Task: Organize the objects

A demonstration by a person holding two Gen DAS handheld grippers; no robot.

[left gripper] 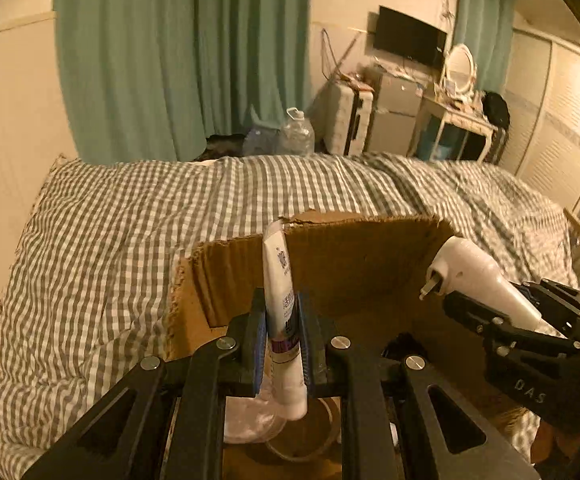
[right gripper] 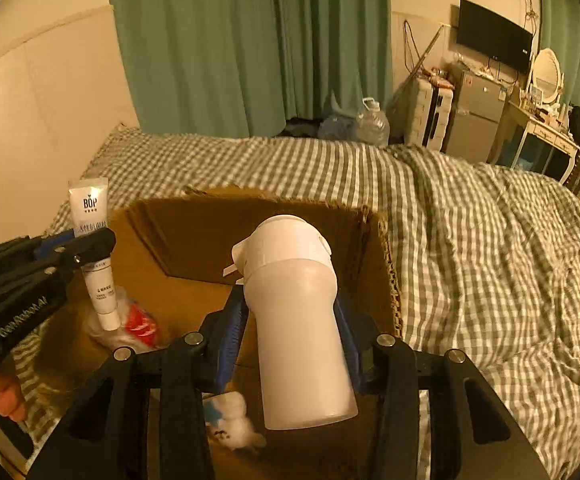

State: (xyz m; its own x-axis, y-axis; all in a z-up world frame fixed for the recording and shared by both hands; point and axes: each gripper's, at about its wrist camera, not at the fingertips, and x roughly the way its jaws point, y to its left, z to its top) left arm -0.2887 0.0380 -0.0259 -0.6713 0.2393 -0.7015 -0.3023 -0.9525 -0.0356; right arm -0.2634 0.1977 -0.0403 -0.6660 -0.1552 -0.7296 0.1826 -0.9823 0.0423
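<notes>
My left gripper (left gripper: pixel 282 332) is shut on a white tube (left gripper: pixel 280 280), held upright with its cap down over the open cardboard box (left gripper: pixel 370 248). The tube also shows in the right wrist view (right gripper: pixel 90 208), with the left gripper (right gripper: pixel 86 240) around it. My right gripper (right gripper: pixel 292 320) is shut on a white spray bottle (right gripper: pixel 298 312), nozzle pointing away, above the box (right gripper: pixel 194 236). The bottle also shows in the left wrist view (left gripper: pixel 478 276), held by the right gripper (left gripper: pixel 490 312).
The box sits on a bed with a grey checked cover (right gripper: pixel 470 232). Inside the box lie a plastic bag with a red item (right gripper: pixel 138 320) and a small white and blue object (right gripper: pixel 234 420). Green curtains (right gripper: pixel 250 40) and furniture stand behind the bed.
</notes>
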